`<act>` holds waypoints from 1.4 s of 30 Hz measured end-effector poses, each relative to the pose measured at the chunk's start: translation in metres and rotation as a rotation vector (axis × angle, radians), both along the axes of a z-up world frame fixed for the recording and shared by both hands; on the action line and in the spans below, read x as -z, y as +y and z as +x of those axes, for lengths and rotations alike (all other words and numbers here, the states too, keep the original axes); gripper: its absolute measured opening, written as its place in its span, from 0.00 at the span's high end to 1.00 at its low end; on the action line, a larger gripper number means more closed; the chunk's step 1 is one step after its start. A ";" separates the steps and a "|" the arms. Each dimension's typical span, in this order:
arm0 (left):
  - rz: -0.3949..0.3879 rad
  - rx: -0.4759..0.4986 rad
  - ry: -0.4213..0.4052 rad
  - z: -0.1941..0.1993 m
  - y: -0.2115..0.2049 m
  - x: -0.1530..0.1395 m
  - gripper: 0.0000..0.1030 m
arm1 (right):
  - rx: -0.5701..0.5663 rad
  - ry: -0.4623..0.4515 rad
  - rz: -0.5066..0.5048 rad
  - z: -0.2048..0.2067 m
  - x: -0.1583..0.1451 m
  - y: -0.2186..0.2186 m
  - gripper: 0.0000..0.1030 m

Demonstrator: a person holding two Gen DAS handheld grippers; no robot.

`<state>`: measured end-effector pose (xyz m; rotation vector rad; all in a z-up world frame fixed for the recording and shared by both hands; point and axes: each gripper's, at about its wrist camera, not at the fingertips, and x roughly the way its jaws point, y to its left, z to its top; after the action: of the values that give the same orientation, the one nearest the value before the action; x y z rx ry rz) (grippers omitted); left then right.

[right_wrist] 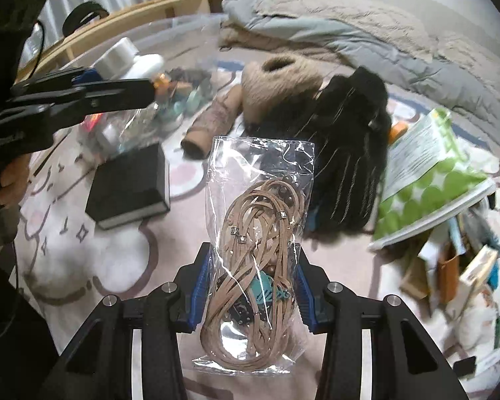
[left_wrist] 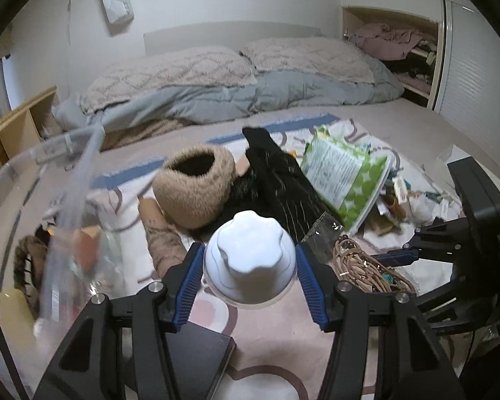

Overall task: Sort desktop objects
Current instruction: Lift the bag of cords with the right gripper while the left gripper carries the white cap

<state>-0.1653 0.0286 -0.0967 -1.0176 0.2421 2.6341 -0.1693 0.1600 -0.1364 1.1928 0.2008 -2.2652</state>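
A white bottle [left_wrist: 249,261] with a scalloped cap sits between the blue pads of the left hand-held gripper [left_wrist: 249,268], which is clamped on its sides and holds it above the patterned bed cover [left_wrist: 276,343]. In the right wrist view the same bottle [right_wrist: 126,60] shows at the tip of that hand-held gripper [right_wrist: 93,81], over a clear plastic bin [right_wrist: 93,56] holding small items.

The right hand-held gripper [right_wrist: 250,286] has its 2 fingers pressed against a clear bag of tan leather cords [right_wrist: 255,253] with a turquoise charm, gripping its lower part. Just beside it on the left lies a black box [right_wrist: 130,185]. Beyond the bag are a black fur garment [right_wrist: 350,153], a tan fur hat [right_wrist: 280,83] and a cardboard tube [right_wrist: 213,120]. To the right lies a green dotted pouch [right_wrist: 426,173] next to a heap of small packets [right_wrist: 456,266].
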 end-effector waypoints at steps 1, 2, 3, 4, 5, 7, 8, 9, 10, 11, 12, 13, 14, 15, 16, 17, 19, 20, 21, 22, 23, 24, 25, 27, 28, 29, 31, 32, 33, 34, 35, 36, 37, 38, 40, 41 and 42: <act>-0.002 -0.006 0.012 0.001 -0.001 -0.006 0.46 | 0.010 0.007 0.000 -0.002 -0.005 0.001 0.56; -0.002 -0.010 0.020 0.001 -0.001 -0.011 0.46 | 0.023 0.017 0.002 -0.003 -0.011 0.003 0.56; 0.000 -0.017 0.028 0.002 -0.003 -0.016 0.46 | 0.039 0.029 0.006 -0.005 -0.018 0.004 0.56; 0.003 -0.026 0.035 0.002 -0.004 -0.022 0.46 | 0.050 0.037 0.005 -0.007 -0.023 0.005 0.56; 0.008 -0.034 0.042 0.002 -0.005 -0.027 0.46 | 0.060 0.045 0.001 -0.010 -0.029 0.005 0.56; 0.012 -0.052 0.057 0.003 -0.009 -0.037 0.46 | 0.083 0.056 -0.002 -0.014 -0.041 0.005 0.56; 0.012 -0.062 0.065 0.003 -0.010 -0.042 0.46 | 0.091 0.061 -0.002 -0.016 -0.045 0.005 0.56; 0.011 -0.074 0.073 0.002 -0.011 -0.046 0.46 | 0.102 0.068 -0.003 -0.018 -0.051 0.004 0.56; 0.012 -0.090 0.084 0.002 -0.014 -0.053 0.46 | 0.112 0.075 -0.005 -0.020 -0.057 0.004 0.56; 0.015 -0.102 0.092 0.002 -0.016 -0.058 0.46 | 0.116 0.081 -0.007 -0.021 -0.062 0.004 0.56; 0.019 -0.110 0.098 0.002 -0.018 -0.062 0.46 | 0.125 0.091 -0.010 -0.023 -0.069 0.004 0.56; 0.026 -0.123 0.108 0.002 -0.021 -0.068 0.46 | 0.132 0.103 -0.011 -0.024 -0.077 0.004 0.56; 0.027 -0.136 0.121 0.002 -0.023 -0.073 0.46 | 0.137 0.114 -0.010 -0.025 -0.083 0.003 0.56; 0.026 -0.148 0.131 0.002 -0.026 -0.077 0.46 | 0.144 0.128 -0.011 -0.027 -0.092 0.002 0.56; 0.021 -0.171 0.146 0.001 -0.029 -0.084 0.46 | 0.148 0.137 -0.014 -0.028 -0.099 0.001 0.56; 0.023 -0.185 0.153 0.000 -0.032 -0.087 0.46 | 0.152 0.146 -0.018 -0.030 -0.106 -0.001 0.56; 0.045 -0.229 0.169 -0.002 -0.041 -0.097 0.46 | 0.156 0.170 -0.030 -0.033 -0.121 -0.007 0.56; 0.055 -0.243 0.170 -0.004 -0.045 -0.099 0.46 | 0.156 0.180 -0.036 -0.034 -0.128 -0.010 0.56; 0.066 -0.261 0.173 -0.006 -0.050 -0.103 0.46 | 0.156 0.192 -0.043 -0.035 -0.134 -0.014 0.56; 0.076 -0.278 0.177 -0.007 -0.055 -0.107 0.46 | 0.155 0.200 -0.051 -0.036 -0.139 -0.018 0.56; 0.083 -0.293 0.180 -0.008 -0.059 -0.111 0.46 | 0.152 0.205 -0.062 -0.038 -0.144 -0.022 0.56; 0.087 -0.310 0.185 -0.009 -0.064 -0.113 0.46 | 0.148 0.208 -0.076 -0.040 -0.148 -0.027 0.56; 0.086 -0.330 0.190 -0.009 -0.069 -0.116 0.46 | 0.144 0.210 -0.087 -0.042 -0.151 -0.031 0.56; 0.084 -0.371 0.203 -0.009 -0.081 -0.120 0.46 | 0.136 0.210 -0.113 -0.046 -0.155 -0.041 0.56; 0.090 -0.389 0.208 -0.009 -0.088 -0.121 0.46 | 0.132 0.208 -0.126 -0.047 -0.157 -0.045 0.56; 0.094 -0.400 0.210 -0.008 -0.092 -0.121 0.46 | 0.128 0.205 -0.138 -0.049 -0.158 -0.050 0.56; 0.086 -0.436 0.223 -0.008 -0.105 -0.121 0.46 | 0.116 0.198 -0.160 -0.053 -0.159 -0.058 0.56; 0.079 -0.454 0.230 -0.008 -0.110 -0.120 0.46 | 0.112 0.195 -0.174 -0.054 -0.159 -0.061 0.56; 0.075 -0.468 0.235 -0.007 -0.114 -0.120 0.46 | 0.105 0.191 -0.188 -0.056 -0.160 -0.064 0.56; 0.071 -0.488 0.239 -0.008 -0.121 -0.119 0.46 | 0.100 0.187 -0.192 -0.057 -0.159 -0.067 0.55; 0.071 -0.497 0.240 -0.008 -0.124 -0.118 0.46 | 0.096 0.185 -0.188 -0.058 -0.159 -0.071 0.56; 0.071 -0.506 0.239 -0.009 -0.128 -0.117 0.46 | 0.091 0.186 -0.183 -0.060 -0.158 -0.074 0.55; 0.071 -0.514 0.237 -0.011 -0.132 -0.116 0.46 | 0.084 0.185 -0.186 -0.061 -0.159 -0.077 0.55; 0.073 -0.522 0.235 -0.012 -0.136 -0.115 0.46 | 0.080 0.180 -0.193 -0.064 -0.159 -0.080 0.55; 0.070 -0.534 0.228 -0.012 -0.142 -0.112 0.46 | 0.076 0.169 -0.213 -0.069 -0.160 -0.086 0.55; 0.066 -0.540 0.224 -0.011 -0.145 -0.111 0.46 | 0.072 0.165 -0.222 -0.072 -0.160 -0.090 0.56; 0.061 -0.548 0.221 -0.011 -0.148 -0.109 0.46 | 0.067 0.162 -0.229 -0.074 -0.161 -0.094 0.55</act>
<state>-0.1762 -0.1189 0.0121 -0.8655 -0.0873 3.2272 -0.2433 0.0657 0.0247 0.9112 -0.0383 -2.3706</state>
